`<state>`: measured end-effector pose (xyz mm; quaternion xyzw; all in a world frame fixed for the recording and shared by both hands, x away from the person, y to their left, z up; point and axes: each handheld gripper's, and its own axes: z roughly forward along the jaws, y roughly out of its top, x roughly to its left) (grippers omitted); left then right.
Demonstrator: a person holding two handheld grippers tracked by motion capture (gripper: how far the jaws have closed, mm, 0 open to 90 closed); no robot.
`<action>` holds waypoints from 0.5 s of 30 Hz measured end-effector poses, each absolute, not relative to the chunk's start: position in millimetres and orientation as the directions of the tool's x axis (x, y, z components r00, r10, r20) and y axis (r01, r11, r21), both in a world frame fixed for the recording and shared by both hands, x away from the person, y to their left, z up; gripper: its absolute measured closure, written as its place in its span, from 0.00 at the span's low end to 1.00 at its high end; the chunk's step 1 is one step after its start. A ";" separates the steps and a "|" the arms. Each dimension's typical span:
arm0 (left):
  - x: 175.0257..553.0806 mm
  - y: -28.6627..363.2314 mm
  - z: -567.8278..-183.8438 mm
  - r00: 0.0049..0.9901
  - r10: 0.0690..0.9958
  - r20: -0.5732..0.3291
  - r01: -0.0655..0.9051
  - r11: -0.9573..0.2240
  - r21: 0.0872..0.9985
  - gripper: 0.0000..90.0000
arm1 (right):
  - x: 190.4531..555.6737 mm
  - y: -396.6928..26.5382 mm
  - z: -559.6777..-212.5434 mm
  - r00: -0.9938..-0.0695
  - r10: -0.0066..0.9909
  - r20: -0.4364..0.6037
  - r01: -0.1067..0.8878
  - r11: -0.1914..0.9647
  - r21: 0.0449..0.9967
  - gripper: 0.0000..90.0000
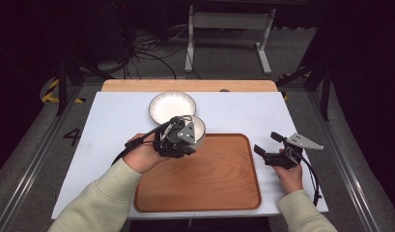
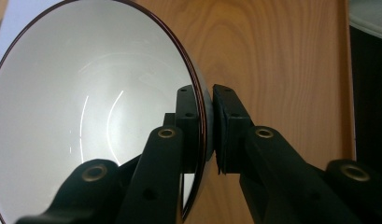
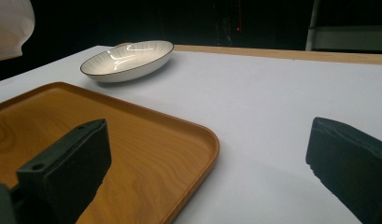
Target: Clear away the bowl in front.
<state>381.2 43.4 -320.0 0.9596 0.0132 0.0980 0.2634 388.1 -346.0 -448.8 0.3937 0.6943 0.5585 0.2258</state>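
L gripper (image 2: 205, 135) clamps glossy white round bowl (image 2: 86, 116) rim over wood-grain tray (image 1: 204, 179); R gripper (image 1: 268, 144) jaws apart.

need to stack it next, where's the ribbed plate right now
In the high view the ribbed plate sits on the white table top, left of centre, just beyond the held bowl and wooden tray.

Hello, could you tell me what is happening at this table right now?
A person works with a hand-held gripper in each hand. The left hand-held gripper is clamped on the rim of a white bowl, holding it over the far edge of the wooden tray. The right hand-held gripper waits open beside the tray. A white ribbed dish sits on the white table behind.
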 end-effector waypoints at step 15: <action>371.0 37.9 -341.1 0.988 0.033 0.151 -0.051 -0.852 0.521 0.91 | 388.2 -345.6 -449.1 -0.587 0.800 0.125 0.296 0.068 0.953 0.01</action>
